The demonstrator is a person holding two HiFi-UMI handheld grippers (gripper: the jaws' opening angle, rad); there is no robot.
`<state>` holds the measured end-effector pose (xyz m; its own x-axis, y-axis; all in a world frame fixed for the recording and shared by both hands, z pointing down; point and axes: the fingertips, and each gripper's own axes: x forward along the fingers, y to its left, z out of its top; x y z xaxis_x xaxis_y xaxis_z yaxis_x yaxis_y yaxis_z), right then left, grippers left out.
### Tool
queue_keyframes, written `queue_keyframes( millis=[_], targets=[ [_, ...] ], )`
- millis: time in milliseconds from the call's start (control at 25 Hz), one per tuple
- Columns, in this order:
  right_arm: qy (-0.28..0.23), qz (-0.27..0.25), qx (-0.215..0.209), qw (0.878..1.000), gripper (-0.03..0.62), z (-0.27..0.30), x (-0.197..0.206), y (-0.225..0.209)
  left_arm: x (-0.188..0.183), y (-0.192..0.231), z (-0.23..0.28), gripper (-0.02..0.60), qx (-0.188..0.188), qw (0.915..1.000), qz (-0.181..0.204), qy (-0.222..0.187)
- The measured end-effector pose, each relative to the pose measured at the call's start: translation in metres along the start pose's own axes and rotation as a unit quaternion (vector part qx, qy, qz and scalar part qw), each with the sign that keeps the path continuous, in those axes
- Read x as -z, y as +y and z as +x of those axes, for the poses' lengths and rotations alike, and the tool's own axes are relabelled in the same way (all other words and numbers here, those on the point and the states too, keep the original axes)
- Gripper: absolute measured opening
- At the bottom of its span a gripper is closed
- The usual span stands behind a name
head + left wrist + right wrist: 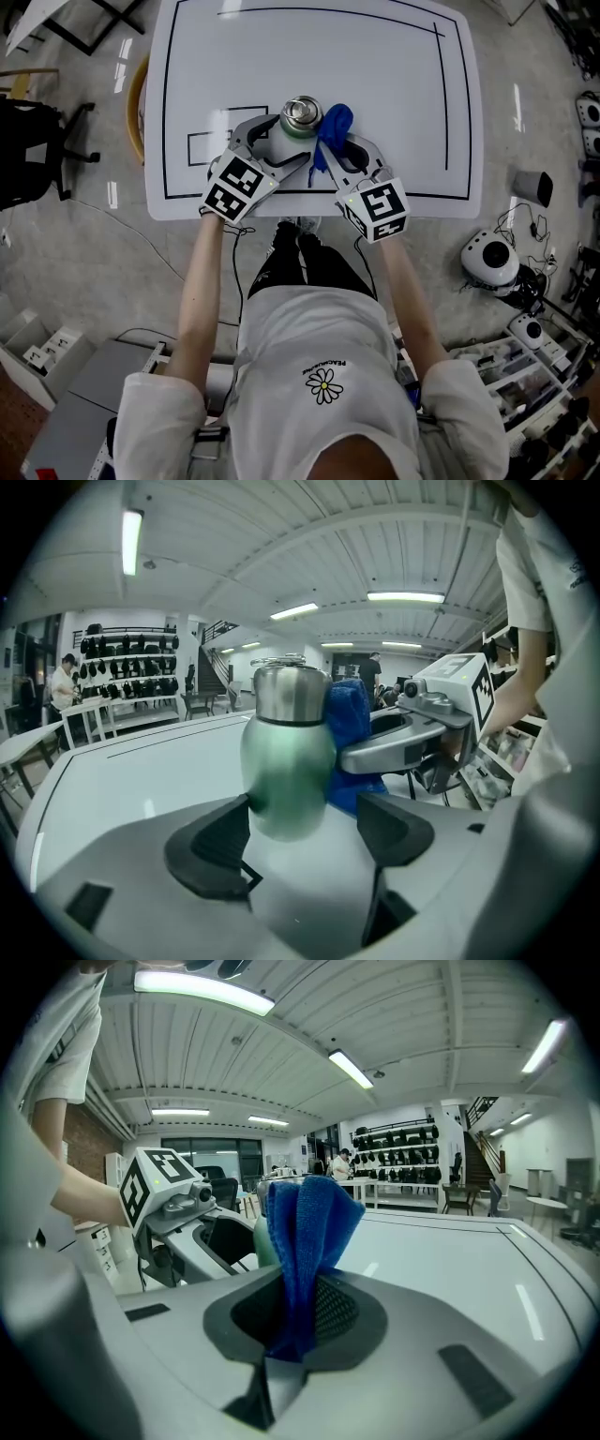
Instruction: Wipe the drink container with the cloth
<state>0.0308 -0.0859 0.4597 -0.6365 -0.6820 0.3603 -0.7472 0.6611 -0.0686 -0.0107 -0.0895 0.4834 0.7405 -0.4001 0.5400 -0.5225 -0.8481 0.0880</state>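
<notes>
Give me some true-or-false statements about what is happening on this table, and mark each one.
1. The right tool pinches a blue cloth. True.
2. The bottle is red. False: it is green with a silver top.
3. The bottle stands between the jaws of the left tool. True.
4. The cloth lies spread flat at the table's far edge. False: it is held up right beside the bottle.
5. The table is white with black lines. True.

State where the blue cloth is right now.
In the head view the blue cloth sits near the table's near edge, pinched in the right gripper and lying against the right side of the green bottle.
</notes>
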Motion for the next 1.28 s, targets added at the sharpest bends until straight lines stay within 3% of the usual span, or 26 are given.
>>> queue_keyframes(
  millis=[800,1280],
  targets=[
    [-0.002,-0.006,-0.014,1.0,0.043,-0.002,0.001,0.014,0.016,-0.024,-0.016,0.347,-0.025,0.9995,-0.01,0.018],
    [0.0,-0.013,-0.021,1.0,0.043,-0.006,0.004,0.022,0.014,-0.062,-0.006,0.347,0.007,0.9997,0.01,0.02]
  ],
)
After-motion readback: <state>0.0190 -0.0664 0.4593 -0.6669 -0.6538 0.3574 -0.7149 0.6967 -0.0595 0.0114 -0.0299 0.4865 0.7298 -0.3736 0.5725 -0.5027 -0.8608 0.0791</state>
